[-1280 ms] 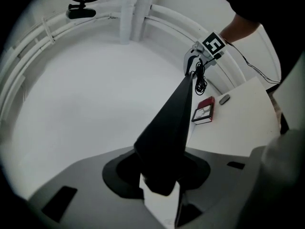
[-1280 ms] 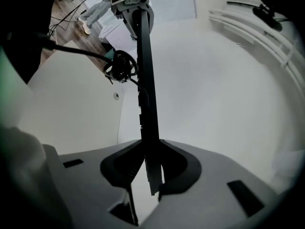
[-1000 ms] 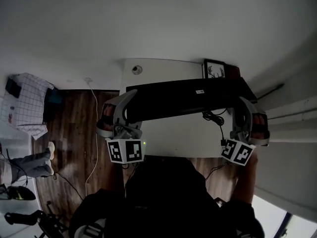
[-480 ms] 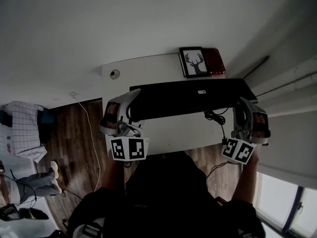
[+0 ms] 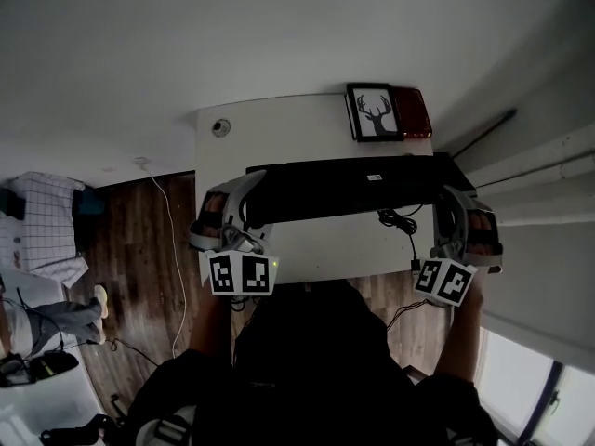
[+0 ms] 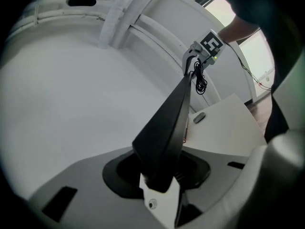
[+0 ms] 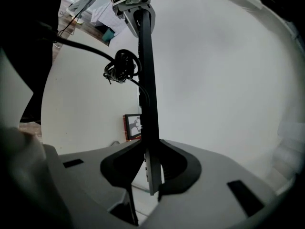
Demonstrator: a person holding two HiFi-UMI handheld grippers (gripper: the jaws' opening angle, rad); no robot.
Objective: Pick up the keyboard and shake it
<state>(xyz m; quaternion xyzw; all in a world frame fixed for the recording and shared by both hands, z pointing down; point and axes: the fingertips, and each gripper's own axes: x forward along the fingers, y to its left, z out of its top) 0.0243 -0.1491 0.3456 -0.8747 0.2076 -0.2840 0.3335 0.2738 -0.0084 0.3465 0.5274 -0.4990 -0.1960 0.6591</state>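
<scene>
- Step: the pick-up looks done. The keyboard (image 5: pixel 353 190) is held in the air above the desk (image 5: pixel 279 142), lying across its middle. Its underside, w/ a small white label, faces the head cam. The shake is judged to be the step in hand.
- Left gripper (image 6: pixel 159 175): jaws part-closed and clamped on the keyboard's left end, which sits wedged between the pads.
- Right gripper (image 7: pixel 150 175): same, jaws part-closed and pinching the thin right end, seen edge-on.
- Cable (image 5: pixel 402 219): hangs off the keyboard near the right end w/ a bundled coil, over the desk's near right part, then runs off the near edge.
- Next move, as a judgement: short up-down strokes, both hands in sync and grip kept firm. The thin ends could slip or twist in the pads. The coil may swing, so keep it clear of the desk.
- Desk: white, plain top. Deer pic (image 5: pixel 378 111) is at the far right corner, w/ a red thing (image 5: pixel 414 111) touching its right side. A small round thing (image 5: pixel 220 127) is at the far left corner.
- Room: wood floor (image 5: pixel 130 240) left of the desk, w/ a white cord (image 5: pixel 174 249) trailing on it. A checked cloth (image 5: pixel 42 216) lies further left. White wall beyond the desk's far edge.
</scene>
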